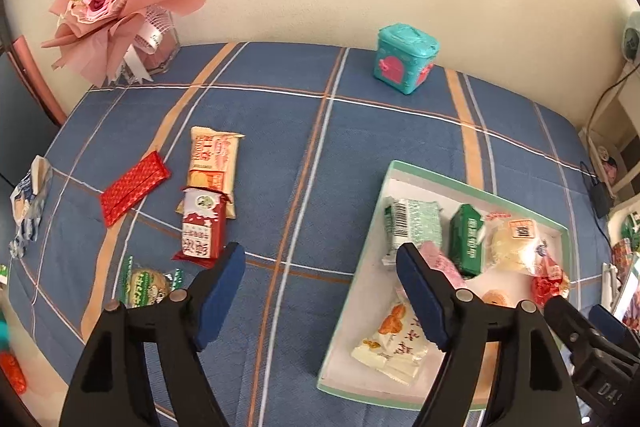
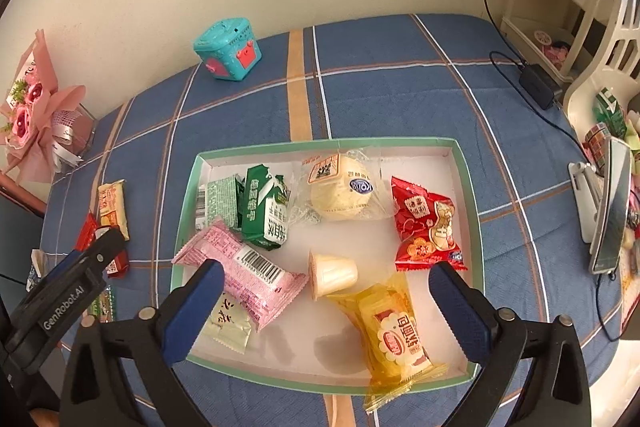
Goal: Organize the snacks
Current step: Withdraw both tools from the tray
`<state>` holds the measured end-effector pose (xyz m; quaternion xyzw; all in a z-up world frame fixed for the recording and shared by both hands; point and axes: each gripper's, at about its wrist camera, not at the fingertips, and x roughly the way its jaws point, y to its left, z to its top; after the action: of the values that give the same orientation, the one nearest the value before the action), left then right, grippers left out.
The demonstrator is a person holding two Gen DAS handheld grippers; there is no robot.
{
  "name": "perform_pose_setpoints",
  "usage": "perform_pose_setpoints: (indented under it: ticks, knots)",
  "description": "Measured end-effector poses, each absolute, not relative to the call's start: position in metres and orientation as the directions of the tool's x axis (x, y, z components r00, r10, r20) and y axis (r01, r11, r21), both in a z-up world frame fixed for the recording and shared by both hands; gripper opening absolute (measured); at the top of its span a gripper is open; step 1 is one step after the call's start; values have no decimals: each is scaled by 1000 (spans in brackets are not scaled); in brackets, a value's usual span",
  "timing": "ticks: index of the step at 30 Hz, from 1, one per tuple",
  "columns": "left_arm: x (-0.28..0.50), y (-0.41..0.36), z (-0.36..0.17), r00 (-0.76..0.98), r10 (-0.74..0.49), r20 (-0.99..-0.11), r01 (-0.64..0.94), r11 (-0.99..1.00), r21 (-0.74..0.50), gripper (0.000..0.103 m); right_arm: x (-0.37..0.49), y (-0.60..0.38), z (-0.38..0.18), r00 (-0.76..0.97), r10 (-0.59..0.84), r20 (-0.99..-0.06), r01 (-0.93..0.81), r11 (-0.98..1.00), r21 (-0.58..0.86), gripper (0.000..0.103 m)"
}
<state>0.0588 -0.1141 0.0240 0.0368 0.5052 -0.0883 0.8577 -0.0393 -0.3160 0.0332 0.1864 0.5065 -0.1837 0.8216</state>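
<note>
Both tools stood apart over the blue plaid bed [image 1: 304, 131]. The left tool [image 1: 320, 295] hung spread with nothing between its pads, bare cloth beneath it. The right tool [image 2: 326, 311] gaped wide above the green-rimmed tray [image 2: 468, 195], and its pads pressed on nothing.

In the tray lay a yellow bread packet [image 2: 394, 339], its near end flopped over the front rim, with a pink wafer packet [image 2: 244, 269], a small jelly cup [image 2: 332, 275], a red packet [image 2: 430, 227], a wrapped bun [image 2: 340, 193] and a green packet [image 2: 266, 213] spread about it.

Snacks were still out on the bed to the left: a red-and-white carton [image 1: 200, 227] lying on the end of a long biscuit pack [image 1: 214, 155], a red dotted bar [image 1: 134, 189] beside them, and a green-edged cookie pack [image 1: 146, 285] just by the left tool.

All of it looked light. The film wrappers would likely be slick and crinkly, so a pinch across the filled middle seemed safer than the crimped ends. The carton looked stiffer; its flat sides should take the pads. The bun and cup would want a gentle squeeze.
</note>
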Motion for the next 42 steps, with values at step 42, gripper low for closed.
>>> perform_pose_setpoints:
  ticks: [42]
  knots:
    - [90,18,21,486,-37,-873,-27,998,-57,98,29,-177,15,397,-49,-916,266,962,64,103]
